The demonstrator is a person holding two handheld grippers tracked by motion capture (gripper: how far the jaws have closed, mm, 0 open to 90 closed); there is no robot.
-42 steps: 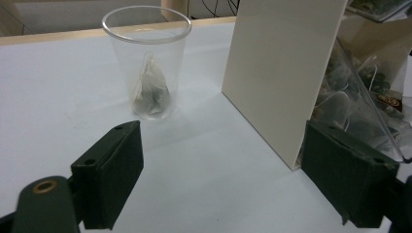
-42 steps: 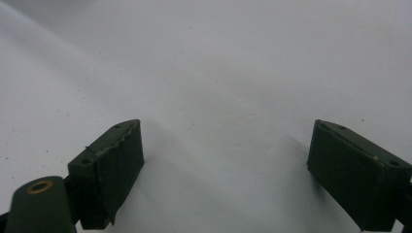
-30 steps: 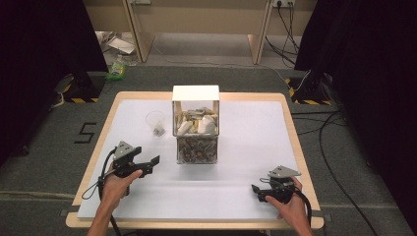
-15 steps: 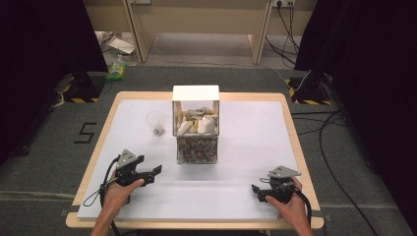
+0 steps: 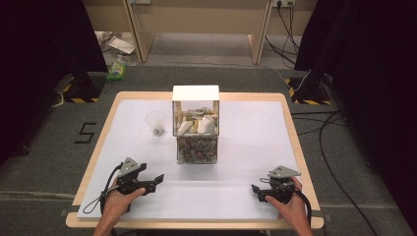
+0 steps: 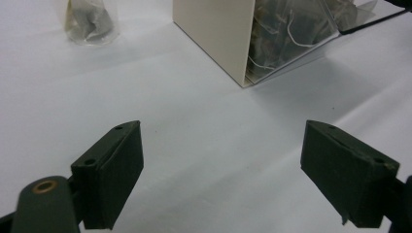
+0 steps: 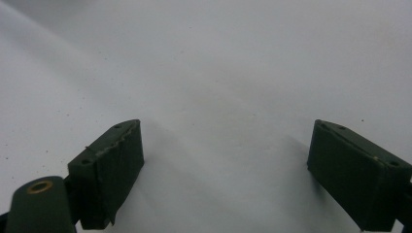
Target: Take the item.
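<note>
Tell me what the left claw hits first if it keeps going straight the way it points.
Probably the near corner of the cream-sided box of tea bags. The left claw is open, with bare white table ahead before that corner. The clear cup sits off to the side; depth is uncertain.

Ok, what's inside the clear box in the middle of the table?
The clear box has two levels: pale sachets with strings on the upper level, a darker mottled pile below. Its white lid hides the top from above, and the opaque side panel blocks that side's view.
</note>
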